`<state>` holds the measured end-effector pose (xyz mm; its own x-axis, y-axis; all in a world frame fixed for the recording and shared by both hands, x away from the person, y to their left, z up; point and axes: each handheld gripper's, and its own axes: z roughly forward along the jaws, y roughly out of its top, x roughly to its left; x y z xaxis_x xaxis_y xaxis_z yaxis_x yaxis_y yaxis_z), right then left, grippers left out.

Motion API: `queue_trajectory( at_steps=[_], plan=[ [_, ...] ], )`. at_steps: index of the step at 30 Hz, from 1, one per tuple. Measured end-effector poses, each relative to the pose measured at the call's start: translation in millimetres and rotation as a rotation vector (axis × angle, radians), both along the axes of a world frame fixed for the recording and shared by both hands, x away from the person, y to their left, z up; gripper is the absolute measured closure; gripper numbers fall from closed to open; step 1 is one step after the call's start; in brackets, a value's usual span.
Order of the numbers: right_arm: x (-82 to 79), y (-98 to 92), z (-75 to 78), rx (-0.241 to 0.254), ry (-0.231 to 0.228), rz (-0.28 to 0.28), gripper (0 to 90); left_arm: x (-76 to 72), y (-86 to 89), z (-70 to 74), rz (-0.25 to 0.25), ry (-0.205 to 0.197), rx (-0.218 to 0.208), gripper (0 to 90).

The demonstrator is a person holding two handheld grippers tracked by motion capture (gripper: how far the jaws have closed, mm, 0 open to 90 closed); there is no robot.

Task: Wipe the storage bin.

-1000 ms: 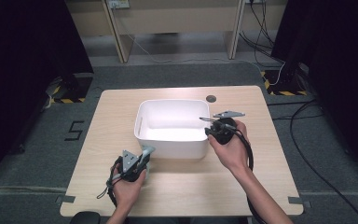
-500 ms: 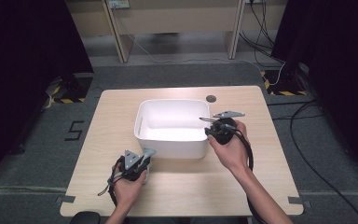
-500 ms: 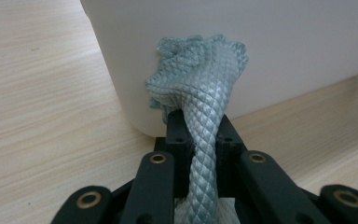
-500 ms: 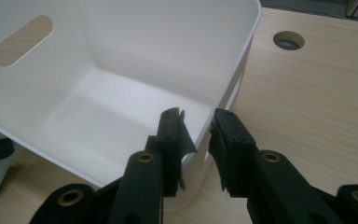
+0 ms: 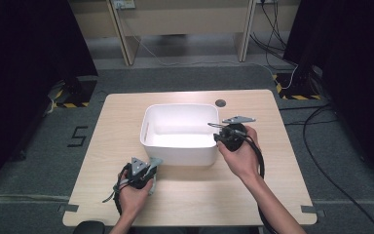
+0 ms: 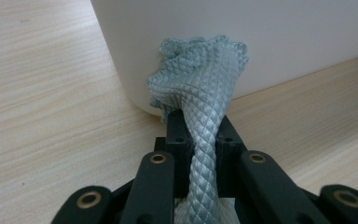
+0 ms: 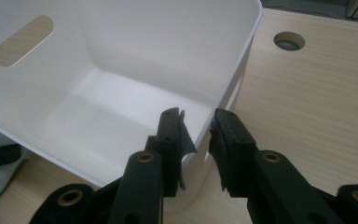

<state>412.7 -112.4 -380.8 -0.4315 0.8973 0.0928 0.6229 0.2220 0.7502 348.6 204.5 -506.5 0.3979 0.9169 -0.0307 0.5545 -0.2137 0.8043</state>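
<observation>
Here we see a white bin (image 5: 180, 131) sitting near the middle of a light wooden table (image 5: 272, 195), with its interior bare and a slot handle (image 7: 22, 40) cut into the far wall as the right gripper view shows it. A round grommet hole (image 5: 220, 103) lies in the tabletop at about one o'clock from the bin, a little apart from its rim.

At roughly seven o'clock from the bin, close to its near wall, we find the left gripper (image 5: 152, 165) in the person's left hand (image 5: 134, 195). Its jaws are pinched tight on a pale blue-green cloth (image 6: 200, 107) with a quilted, diamond-pattern weave. In the left gripper view the cloth runs up between the two black jaws and fans out in a crumpled bunch above them, right in front of the bin's rounded outer corner; we cannot tell whether the fabric touches the wall.

At three o'clock from the bin we see the right gripper (image 5: 215, 132) in the person's right hand (image 5: 241, 156). Its jaws straddle the bin's right-hand rim near the front corner, one inside the wall and one outside. In the right gripper view they stand narrowly apart around the wall; we cannot tell whether the pads press on the plastic.
</observation>
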Motion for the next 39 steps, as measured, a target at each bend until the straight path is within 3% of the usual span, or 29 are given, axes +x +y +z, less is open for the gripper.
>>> queue_trajectory(
  at_steps=[17, 26, 39],
  plan=[
    [-0.1, 0.2, -0.2, -0.002, -0.004, 0.001, 73.0, 3.9, -6.1, -2.0, -0.028, 0.049, 0.019, 80.1],
    [-0.1, 0.1, -0.2, 0.000, -0.001, -0.003, 72.9, 4.6, -11.1, -2.5, -0.043, 0.049, 0.018, 80.0],
    [-0.1, -0.3, -0.3, -0.001, -0.003, -0.003, 73.0, 3.3, -15.2, 3.2, -0.047, 0.032, -0.015, 80.1]
  ],
)
